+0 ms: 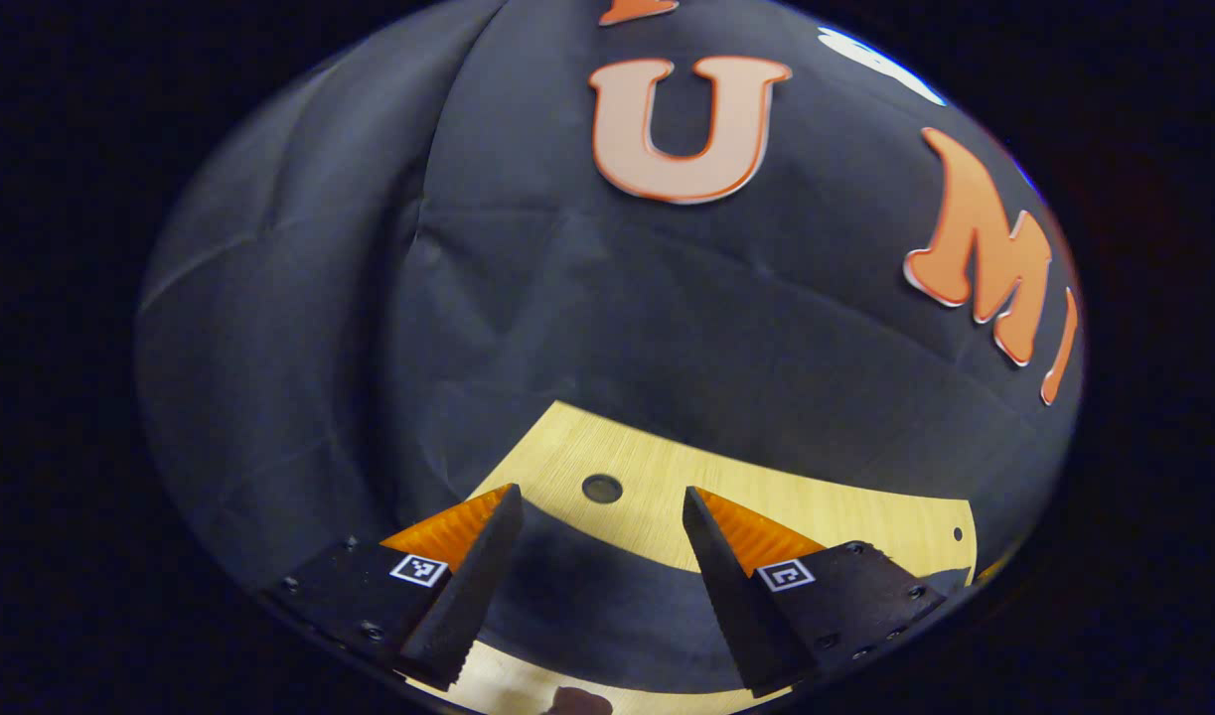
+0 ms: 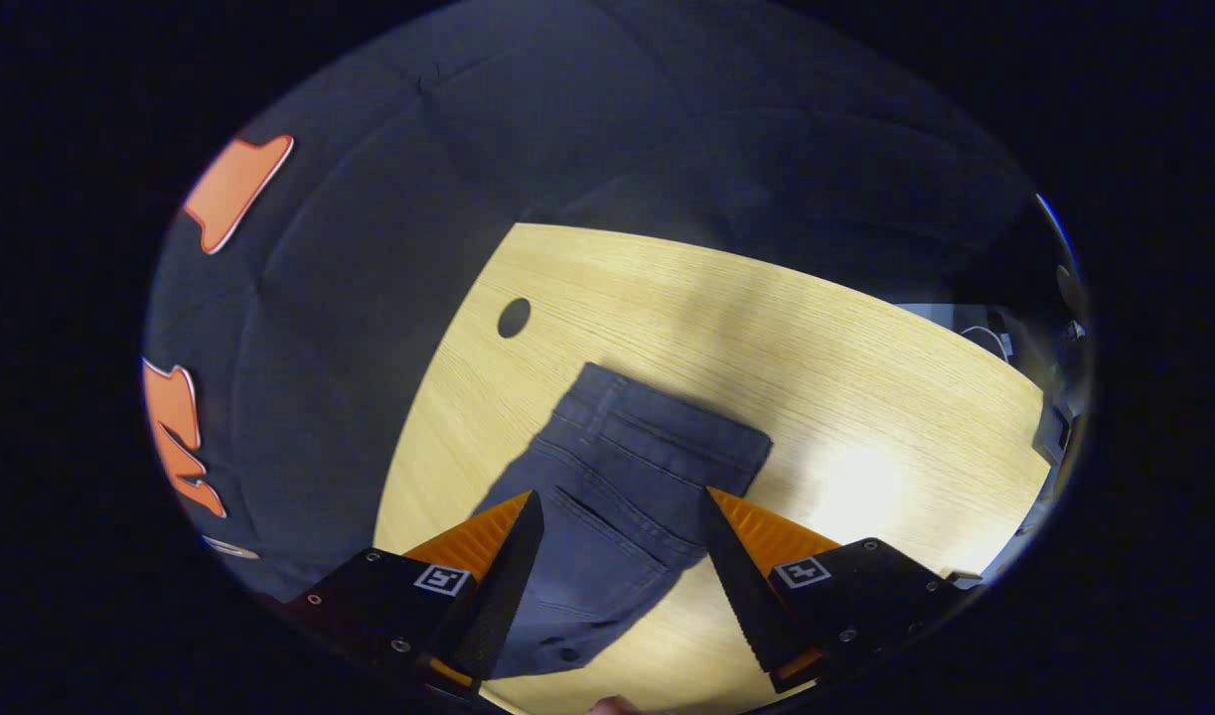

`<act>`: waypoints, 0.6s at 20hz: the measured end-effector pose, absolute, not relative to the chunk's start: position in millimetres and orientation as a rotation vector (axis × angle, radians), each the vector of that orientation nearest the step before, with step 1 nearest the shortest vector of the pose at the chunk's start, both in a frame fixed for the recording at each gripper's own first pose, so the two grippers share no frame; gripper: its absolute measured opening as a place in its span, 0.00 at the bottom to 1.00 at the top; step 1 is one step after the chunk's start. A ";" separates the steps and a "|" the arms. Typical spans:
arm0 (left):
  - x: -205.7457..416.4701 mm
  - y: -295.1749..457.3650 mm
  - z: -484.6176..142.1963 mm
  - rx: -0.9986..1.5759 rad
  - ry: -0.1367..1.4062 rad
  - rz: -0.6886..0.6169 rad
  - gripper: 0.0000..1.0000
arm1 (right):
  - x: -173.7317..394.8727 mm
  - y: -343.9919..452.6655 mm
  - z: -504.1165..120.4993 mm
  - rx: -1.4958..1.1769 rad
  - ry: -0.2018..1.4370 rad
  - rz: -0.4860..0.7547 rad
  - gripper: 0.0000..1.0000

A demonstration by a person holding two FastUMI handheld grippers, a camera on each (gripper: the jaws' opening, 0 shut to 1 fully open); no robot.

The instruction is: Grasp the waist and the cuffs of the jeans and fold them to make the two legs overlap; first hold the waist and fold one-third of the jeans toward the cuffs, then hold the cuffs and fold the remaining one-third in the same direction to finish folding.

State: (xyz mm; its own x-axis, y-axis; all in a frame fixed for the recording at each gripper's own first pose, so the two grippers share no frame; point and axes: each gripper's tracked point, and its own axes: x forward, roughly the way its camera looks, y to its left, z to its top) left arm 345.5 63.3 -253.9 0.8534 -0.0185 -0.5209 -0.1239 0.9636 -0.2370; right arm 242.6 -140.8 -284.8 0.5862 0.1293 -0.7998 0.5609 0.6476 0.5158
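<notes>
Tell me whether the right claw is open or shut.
Open. In the right gripper view the right claw has its two fingers spread wide apart above the jeans on the table, pressing on nothing.

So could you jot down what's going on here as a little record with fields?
surface: wooden table with a round hole
garment: jeans, waist end flat on the table, back pocket showing
left gripper: open, nothing between its fingers, above the table's edge
right gripper: open, fingers either side of the jeans, not gripping
backdrop: black cloth wall
</notes>
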 end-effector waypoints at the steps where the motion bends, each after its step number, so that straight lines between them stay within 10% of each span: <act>1: 345.3 60.0 -241.9 -0.245 0.504 0.042 0.97 | 239.0 -140.1 -291.1 0.850 0.943 -0.296 0.96; 12: 268.9 36.6 -119.7 -0.117 0.143 -0.011 0.93 | 232.7 -131.8 -328.1 0.820 0.968 -0.293 0.97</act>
